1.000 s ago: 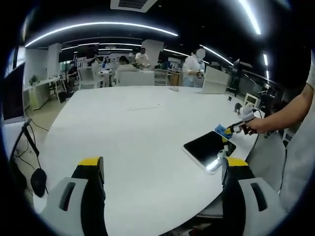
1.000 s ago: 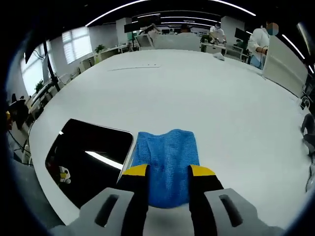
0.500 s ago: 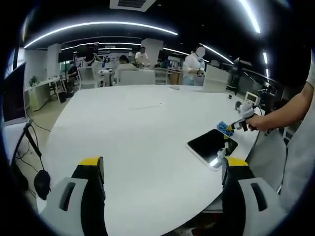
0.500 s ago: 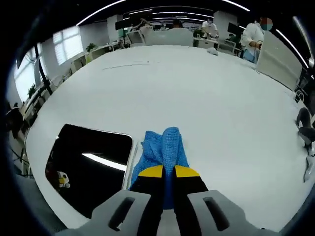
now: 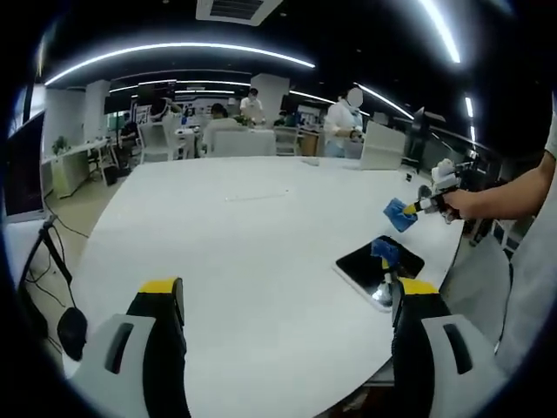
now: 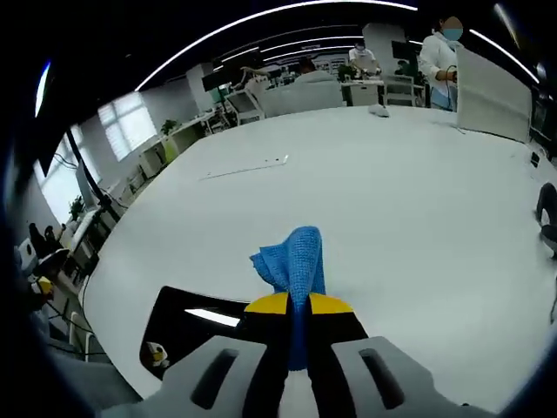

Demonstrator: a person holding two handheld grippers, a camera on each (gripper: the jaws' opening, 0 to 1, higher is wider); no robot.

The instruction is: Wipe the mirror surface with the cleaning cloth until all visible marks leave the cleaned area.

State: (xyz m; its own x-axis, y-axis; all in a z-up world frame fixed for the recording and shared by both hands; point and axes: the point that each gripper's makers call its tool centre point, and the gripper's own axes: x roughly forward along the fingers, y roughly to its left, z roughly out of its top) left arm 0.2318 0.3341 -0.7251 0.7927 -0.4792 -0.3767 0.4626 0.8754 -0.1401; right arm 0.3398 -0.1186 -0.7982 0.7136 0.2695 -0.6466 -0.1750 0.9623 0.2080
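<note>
Cloth (image 6: 292, 262) bunched upright in right hand-held gripper (image 6: 294, 304).

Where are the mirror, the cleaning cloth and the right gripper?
mirror (image 5: 374, 264): left gripper view, on its dark glass.
cleaning cloth (image 6: 294, 260): right gripper view, on the bunched blue fabric above the fingers.
right gripper (image 6: 298, 304): right gripper view, between its yellow fingertips.

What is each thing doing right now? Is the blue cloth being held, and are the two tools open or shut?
Blue cloth: pinched in the right tool, bunched up, lifted off the table.
Right tool: shut on the cloth.
Left tool: open, holding nothing.
Mirror: lying flat near the table's edge, dark, reflecting the cloth and a ceiling light.
Table: white, bare around the mirror.
</note>
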